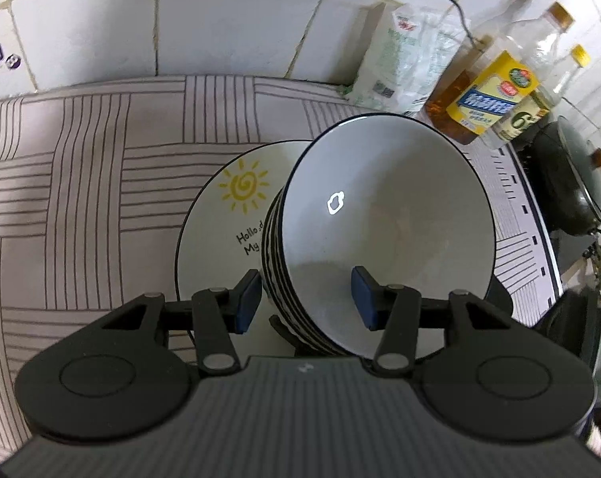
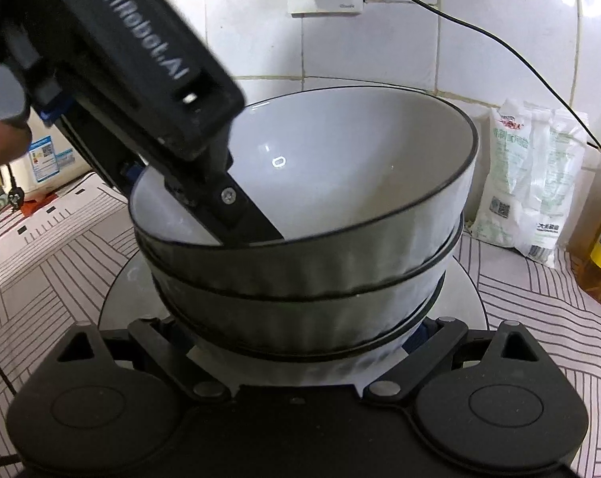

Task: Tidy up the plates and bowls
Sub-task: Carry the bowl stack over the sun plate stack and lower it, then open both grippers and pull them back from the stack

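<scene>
Left wrist view. Left tool (image 1: 305, 300) lowest in frame, jaws parted and straddling the near wall of the top bowl (image 1: 388, 207): one blue pad outside the rim, the other inside the cavity. Not clamped; clear gap on the inner side. Stack of bowls (image 1: 278, 279) nested, dark rims showing as stripes along the left edge. Stack resting on a plate (image 1: 221, 215) with a yellow sun drawing, toward the plate's right side. Plate flat on the table (image 1: 81, 183), striped cloth over it. Oil bottles (image 1: 487, 91) and a dark pan (image 1: 571, 183) off to the right, well apart from the stack.

Right wrist view. Right tool (image 2: 296, 338) low against the stack, linkages spread wide, fingertips hidden behind the lowest bowl; cannot tell whether gripping or merely alongside. Left tool (image 2: 240, 215) reaching down into the top bowl (image 2: 340, 167). Top bowl slightly askew in the one below. Plate (image 2: 469, 302) rim visible under the stack.

Handling, as judgement: glazed ceramic, stiff, fairly heavy as a stack, brittle, slick under rubber pads. Best hold likely a firm pinch across a rim wall, pad inside and pad outside. Nested bowls prone to sliding or chipping if tilted; level lift advised.
</scene>
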`<move>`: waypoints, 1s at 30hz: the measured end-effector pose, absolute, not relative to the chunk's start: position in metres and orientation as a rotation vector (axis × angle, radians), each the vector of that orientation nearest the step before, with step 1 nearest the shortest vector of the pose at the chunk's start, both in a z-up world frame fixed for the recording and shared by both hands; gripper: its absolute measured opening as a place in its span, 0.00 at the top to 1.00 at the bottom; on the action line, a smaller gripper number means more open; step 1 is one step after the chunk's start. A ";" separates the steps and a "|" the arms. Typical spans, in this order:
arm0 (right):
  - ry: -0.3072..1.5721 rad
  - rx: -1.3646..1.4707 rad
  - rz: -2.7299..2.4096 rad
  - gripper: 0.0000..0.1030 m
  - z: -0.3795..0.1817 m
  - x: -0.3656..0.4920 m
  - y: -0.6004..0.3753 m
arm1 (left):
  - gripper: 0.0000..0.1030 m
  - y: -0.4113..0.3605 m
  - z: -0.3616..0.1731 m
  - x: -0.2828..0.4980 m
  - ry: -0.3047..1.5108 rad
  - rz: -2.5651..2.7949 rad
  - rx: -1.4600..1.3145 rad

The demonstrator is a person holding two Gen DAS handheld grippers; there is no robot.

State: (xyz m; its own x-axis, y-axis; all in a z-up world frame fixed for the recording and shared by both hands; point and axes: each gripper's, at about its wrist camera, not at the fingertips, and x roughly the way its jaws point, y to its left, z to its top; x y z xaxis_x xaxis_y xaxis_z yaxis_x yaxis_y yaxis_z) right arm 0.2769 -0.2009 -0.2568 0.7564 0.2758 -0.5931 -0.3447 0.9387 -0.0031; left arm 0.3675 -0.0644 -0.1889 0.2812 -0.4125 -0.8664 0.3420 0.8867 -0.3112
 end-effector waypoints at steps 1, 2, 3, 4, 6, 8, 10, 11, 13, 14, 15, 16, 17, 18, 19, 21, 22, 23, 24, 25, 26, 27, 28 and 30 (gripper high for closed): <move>0.641 -0.112 0.333 0.03 -0.256 0.278 -0.200 | 0.54 -0.066 -0.189 0.368 1.188 -0.496 -0.063; 0.654 -0.110 0.326 0.02 -0.256 0.279 -0.197 | 0.54 -0.067 -0.189 0.368 1.190 -0.488 -0.056; 0.663 -0.112 0.320 0.01 -0.255 0.279 -0.196 | 0.54 -0.068 -0.189 0.368 1.188 -0.479 -0.051; 0.669 -0.118 0.319 0.00 -0.255 0.278 -0.195 | 0.54 -0.069 -0.189 0.366 1.183 -0.473 -0.047; 0.669 -0.151 0.305 0.00 -0.252 0.273 -0.193 | 0.54 -0.069 -0.189 0.363 1.169 -0.459 -0.050; 0.653 -0.191 0.271 0.00 -0.250 0.264 -0.190 | 0.53 -0.069 -0.188 0.358 1.141 -0.450 -0.041; 0.643 -0.232 0.221 0.00 -0.248 0.256 -0.187 | 0.53 -0.074 -0.186 0.350 1.079 -0.438 -0.005; 0.650 -0.245 0.209 0.00 -0.246 0.254 -0.187 | 0.53 -0.077 -0.186 0.347 1.058 -0.432 0.014; 0.644 -0.243 0.187 0.00 -0.243 0.248 -0.188 | 0.53 -0.079 -0.184 0.342 1.032 -0.411 0.023; 0.649 -0.241 0.179 0.00 -0.241 0.246 -0.188 | 0.52 -0.079 -0.183 0.340 1.024 -0.402 0.023; 0.655 -0.243 0.173 0.00 -0.239 0.244 -0.188 | 0.51 -0.079 -0.180 0.338 1.010 -0.387 0.017; 0.656 -0.249 0.162 0.00 -0.236 0.240 -0.189 | 0.51 -0.078 -0.177 0.336 0.996 -0.375 0.011; 0.648 -0.254 0.155 0.00 -0.234 0.237 -0.189 | 0.51 -0.078 -0.173 0.334 0.983 -0.363 0.007; 0.642 -0.258 0.156 0.00 -0.231 0.234 -0.188 | 0.50 -0.077 -0.168 0.331 0.974 -0.347 0.006; 0.639 -0.268 0.160 0.00 -0.229 0.228 -0.188 | 0.49 -0.076 -0.165 0.329 0.970 -0.333 0.008; 0.647 -0.315 0.151 0.00 -0.224 0.220 -0.187 | 0.49 -0.075 -0.157 0.322 0.963 -0.313 0.016; 0.653 -0.347 0.135 0.00 -0.223 0.215 -0.186 | 0.49 -0.075 -0.152 0.317 0.958 -0.307 0.022; 0.649 -0.377 0.124 0.00 -0.218 0.209 -0.186 | 0.49 -0.074 -0.148 0.313 0.958 -0.300 0.024; 0.649 -0.392 0.126 0.00 -0.214 0.204 -0.185 | 0.49 -0.072 -0.144 0.308 0.961 -0.292 0.022; 0.647 -0.397 0.132 0.00 -0.208 0.199 -0.187 | 0.49 -0.069 -0.138 0.302 0.964 -0.286 0.019; 0.644 -0.389 0.136 0.00 -0.203 0.195 -0.190 | 0.49 -0.066 -0.132 0.296 0.960 -0.281 0.014; 0.642 -0.377 0.136 0.00 -0.196 0.191 -0.192 | 0.48 -0.065 -0.127 0.290 0.955 -0.273 0.008; 0.643 -0.356 0.138 0.00 -0.190 0.187 -0.195 | 0.47 -0.063 -0.120 0.283 0.951 -0.262 0.006; 0.657 -0.301 0.140 0.00 -0.177 0.183 -0.202 | 0.47 -0.060 -0.108 0.269 0.943 -0.245 0.005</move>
State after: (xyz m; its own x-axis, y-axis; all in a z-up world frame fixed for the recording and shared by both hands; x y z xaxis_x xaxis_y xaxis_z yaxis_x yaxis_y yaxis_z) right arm 0.1833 -0.2019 -0.1774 0.7846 0.0336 -0.6191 -0.2225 0.9473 -0.2306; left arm 0.2694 -0.0601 -0.1081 0.5615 -0.2058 -0.8015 0.2104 0.9723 -0.1022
